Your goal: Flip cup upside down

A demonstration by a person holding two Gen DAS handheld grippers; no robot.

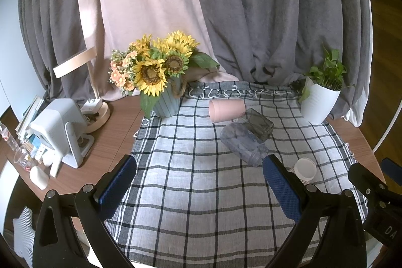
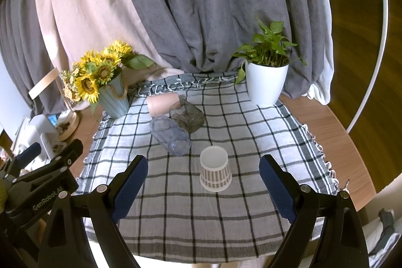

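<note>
A white paper cup [image 2: 215,172] with a checked band stands upside down on the checked cloth [image 2: 226,217], its base up. It stands just ahead of my right gripper [image 2: 203,167], which is open and empty. The cup also shows in the left wrist view [image 1: 304,170], partly behind the right finger. A pink cup [image 2: 163,104], a clear bluish cup [image 2: 170,134] and a dark glass cup [image 2: 187,117] lie on their sides further back. My left gripper [image 1: 199,166] is open and empty, over the cloth's left part.
A sunflower vase [image 2: 114,99] stands at the back left and a white potted plant [image 2: 266,84] at the back right. A lamp base [image 1: 99,114], a white device [image 1: 59,132] and small clutter sit on the wooden table [image 1: 105,142] to the left. Curtains hang behind.
</note>
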